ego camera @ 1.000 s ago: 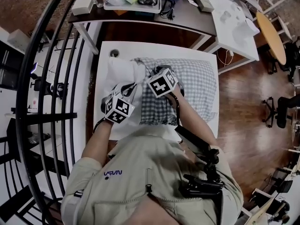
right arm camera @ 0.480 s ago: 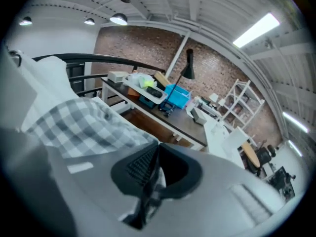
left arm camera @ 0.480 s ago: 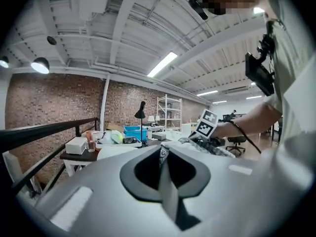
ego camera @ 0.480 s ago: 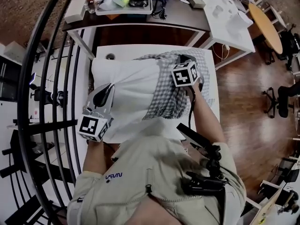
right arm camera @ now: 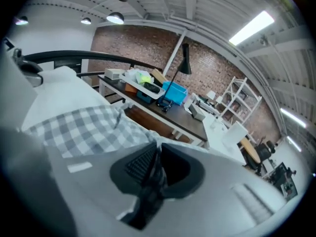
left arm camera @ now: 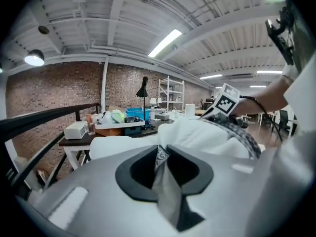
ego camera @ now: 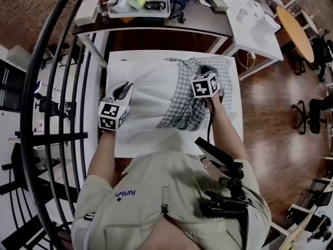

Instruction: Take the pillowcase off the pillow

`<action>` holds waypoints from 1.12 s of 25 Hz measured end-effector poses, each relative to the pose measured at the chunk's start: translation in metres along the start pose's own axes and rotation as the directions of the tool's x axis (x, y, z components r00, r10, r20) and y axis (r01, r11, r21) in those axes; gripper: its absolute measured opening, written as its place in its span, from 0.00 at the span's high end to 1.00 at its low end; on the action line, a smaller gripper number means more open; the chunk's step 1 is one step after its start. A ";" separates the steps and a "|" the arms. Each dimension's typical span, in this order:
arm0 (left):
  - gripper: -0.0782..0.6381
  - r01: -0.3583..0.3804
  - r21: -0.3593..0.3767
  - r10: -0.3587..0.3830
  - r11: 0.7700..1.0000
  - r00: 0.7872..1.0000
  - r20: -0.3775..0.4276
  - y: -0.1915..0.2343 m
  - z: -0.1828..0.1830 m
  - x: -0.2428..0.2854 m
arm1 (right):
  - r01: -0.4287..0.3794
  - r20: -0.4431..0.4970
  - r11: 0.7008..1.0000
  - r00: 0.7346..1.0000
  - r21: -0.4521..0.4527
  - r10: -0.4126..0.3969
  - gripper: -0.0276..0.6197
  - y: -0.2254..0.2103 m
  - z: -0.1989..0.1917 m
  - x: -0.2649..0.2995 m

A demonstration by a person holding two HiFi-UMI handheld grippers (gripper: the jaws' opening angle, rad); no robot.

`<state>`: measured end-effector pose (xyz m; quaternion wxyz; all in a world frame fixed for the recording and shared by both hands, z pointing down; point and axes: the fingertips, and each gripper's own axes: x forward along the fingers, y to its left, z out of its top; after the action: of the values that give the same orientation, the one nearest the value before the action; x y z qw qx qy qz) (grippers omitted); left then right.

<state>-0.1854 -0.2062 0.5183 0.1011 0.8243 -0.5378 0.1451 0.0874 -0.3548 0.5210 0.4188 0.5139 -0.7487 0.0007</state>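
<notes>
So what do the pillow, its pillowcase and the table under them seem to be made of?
Pillow: plain white fabric, matte, over soft filling, judging by its puffy, dented shape. Pillowcase: thin grey-and-white checked cloth, probably cotton or a blend; it bunches in loose folds. Table: smooth white top, likely laminate or painted board.

Pillow [ego camera: 145,95] lies across the bench [ego camera: 140,144], its left half out in the open. The pillowcase [ego camera: 187,105] sits bunched over the pillow's right half, close to the bench's right edge. Behind the bench stands a desk [ego camera: 208,21]. On the desk's left part there's a tray [ego camera: 136,7], with a box [ego camera: 86,11] just left of it. A second table [ego camera: 255,22] adjoins the desk on the right. A railing [ego camera: 52,137] runs along the bench's left side.
</notes>
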 end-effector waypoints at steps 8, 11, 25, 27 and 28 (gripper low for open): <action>0.56 0.043 0.111 -0.047 0.993 0.998 0.037 -0.053 0.038 -0.038 | -0.124 0.163 0.964 0.983 0.235 0.087 0.80 0.017 -0.008 -0.084; 0.50 0.128 0.184 -0.123 0.974 0.992 -0.040 -0.090 0.018 -0.047 | -0.176 0.192 0.950 0.973 0.260 0.127 0.78 0.035 -0.022 -0.122; 0.63 0.203 0.150 -0.150 0.968 0.940 -0.306 -0.135 -0.088 -0.029 | -0.307 0.008 0.935 0.950 0.178 0.311 0.65 0.164 -0.107 -0.143; 0.73 0.213 0.166 -0.151 0.963 0.934 -0.323 -0.140 -0.091 -0.026 | -0.274 -0.022 0.954 0.960 0.119 0.278 0.68 0.167 -0.110 -0.131; 0.78 0.213 0.176 -0.148 0.961 0.935 -0.323 -0.141 -0.090 -0.025 | -0.258 -0.028 0.962 0.965 0.092 0.262 0.71 0.167 -0.110 -0.128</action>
<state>-0.0777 -0.0988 0.5923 0.1092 0.8440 -0.4189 0.3167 0.0433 -0.1305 0.5834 0.4072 0.4288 -0.8004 0.0986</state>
